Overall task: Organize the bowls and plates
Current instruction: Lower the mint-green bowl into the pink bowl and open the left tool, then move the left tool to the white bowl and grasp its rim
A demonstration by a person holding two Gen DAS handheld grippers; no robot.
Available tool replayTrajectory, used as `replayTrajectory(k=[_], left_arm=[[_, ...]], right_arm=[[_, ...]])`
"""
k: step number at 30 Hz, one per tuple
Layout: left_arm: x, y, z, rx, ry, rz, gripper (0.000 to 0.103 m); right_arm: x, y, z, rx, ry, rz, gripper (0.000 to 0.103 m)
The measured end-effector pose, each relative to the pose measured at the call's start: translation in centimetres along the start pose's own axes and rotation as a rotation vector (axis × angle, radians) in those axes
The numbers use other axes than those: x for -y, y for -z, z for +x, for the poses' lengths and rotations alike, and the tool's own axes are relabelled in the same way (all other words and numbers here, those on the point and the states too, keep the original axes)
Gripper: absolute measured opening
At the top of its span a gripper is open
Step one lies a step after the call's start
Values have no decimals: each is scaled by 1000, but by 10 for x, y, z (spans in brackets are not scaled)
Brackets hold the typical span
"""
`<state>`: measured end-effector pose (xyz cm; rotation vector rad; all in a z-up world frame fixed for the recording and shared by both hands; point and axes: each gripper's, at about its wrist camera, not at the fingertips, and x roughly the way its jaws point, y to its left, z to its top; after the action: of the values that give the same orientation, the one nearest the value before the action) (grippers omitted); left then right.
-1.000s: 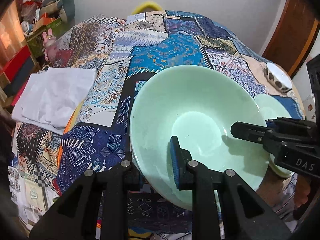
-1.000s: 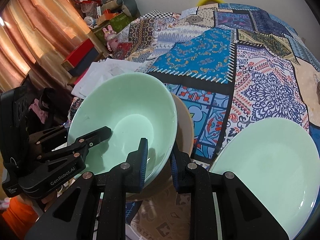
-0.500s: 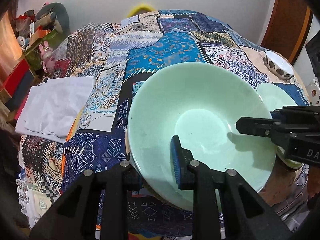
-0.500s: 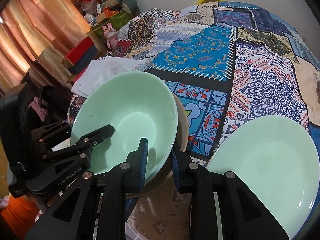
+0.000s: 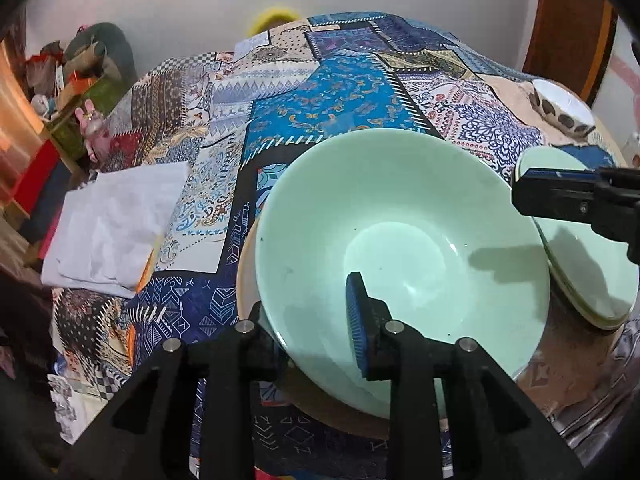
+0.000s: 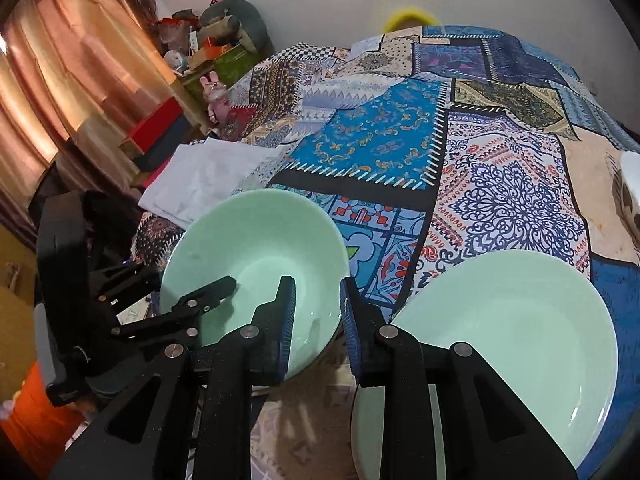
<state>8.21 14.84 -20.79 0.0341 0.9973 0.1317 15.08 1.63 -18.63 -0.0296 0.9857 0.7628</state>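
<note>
A pale green bowl (image 5: 400, 240) (image 6: 256, 256) rests on a beige dish (image 5: 246, 276) at the near edge of the patchwork-covered table. My left gripper (image 5: 312, 316) straddles the bowl's near rim, one finger inside and one outside. Its jaws are opening and the pads look loose on the wall. My right gripper (image 6: 318, 304) is shut on the bowl's opposite rim, one pad inside and one outside. A pale green plate (image 6: 500, 340) (image 5: 592, 264) lies just to the right of the bowl.
A small white bowl with brown spots (image 5: 560, 108) (image 6: 632, 200) sits at the table's right edge. A folded white cloth (image 5: 112, 224) (image 6: 200, 184) lies to the left. Boxes and toys crowd a shelf (image 6: 208, 60) beyond the table's left side.
The bowl has tipped from a slant to nearly level and settled onto the beige dish. My left gripper has rolled with it. The right gripper has stayed in place.
</note>
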Motion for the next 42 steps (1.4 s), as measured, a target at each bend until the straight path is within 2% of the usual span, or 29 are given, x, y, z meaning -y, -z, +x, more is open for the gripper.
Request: replayTrajectory(k=[6,9,11,19,21,26,28,32,42], left_arm=[[2,-6,0,-25,-2,-10,35],[5,-10,-2,-63,12,-13,46],[6,-13,-4,-86,29,-30,58],[-4,-26,-9,-157,61,-148,61],[-6,-29,-19,-132,32,-154,61],[-5,-37,-34,-136,33,-170,61],[-1,-41,-44,-93,-2,-146,62],[10,-52,-69,-6,-16,-108,68],[59,-90,-82,96,33,-86,74]], right_arm=[[7,5,-2,-13,-17,18,23],[14,7,-7,-8,-15,29,23],[19,8,-13,1,-13,36,23],[39,11,-38,42,27,25,25],[46,12,-46,56,44,22,27],[67,15,-65,84,82,34,29],[80,17,-76,103,106,45,30],[106,21,-98,136,160,71,35],[181,30,-140,191,325,173,39]])
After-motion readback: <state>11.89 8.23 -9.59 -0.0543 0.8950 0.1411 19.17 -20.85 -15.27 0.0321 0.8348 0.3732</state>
